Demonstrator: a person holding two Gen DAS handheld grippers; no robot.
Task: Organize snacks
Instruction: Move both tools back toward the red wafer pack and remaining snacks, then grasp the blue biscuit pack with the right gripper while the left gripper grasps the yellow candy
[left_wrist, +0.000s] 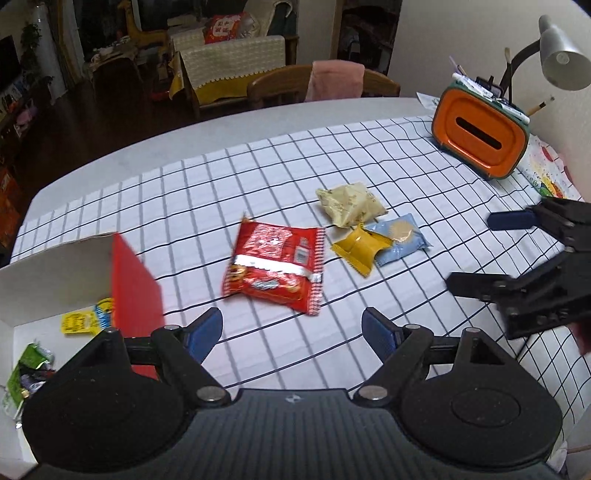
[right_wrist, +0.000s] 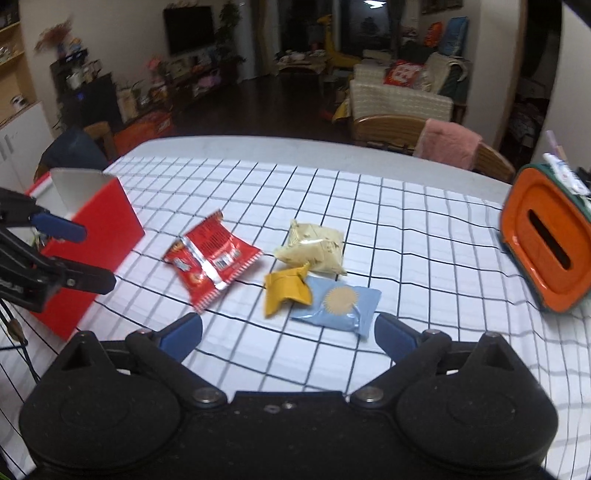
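- Snacks: four packets lie loose on the checked cloth (right_wrist: 406, 229), and the red box (left_wrist: 136, 291) at the left already has a few small packets inside, so we judge the sorting partly done and the next pickup in hand
- Nearest our right claw (right_wrist: 288, 334) is the blue packet (right_wrist: 338, 308), just ahead of its tips; the claw is spread wide, holds nothing and touches nothing
- Nearest our left claw (left_wrist: 291, 330) is the red packet (left_wrist: 275, 267), just beyond its tips; this claw too is wide apart and empty, hovering beside the box wall
- Next out, the yellow packet (right_wrist: 286, 290) overlaps the blue one's edge, and the beige packet (right_wrist: 312, 249) lies just behind both, touching or nearly so
- For the next move we would lower the left claw over the red packet, which lies apart from the rest, pinch its crimped edge and carry it the short way into the box
- The clustered three call for care: closing on one may drag its neighbours
- Farthest off, the orange holder (right_wrist: 546, 251) stands at the right, well apart from the snacks
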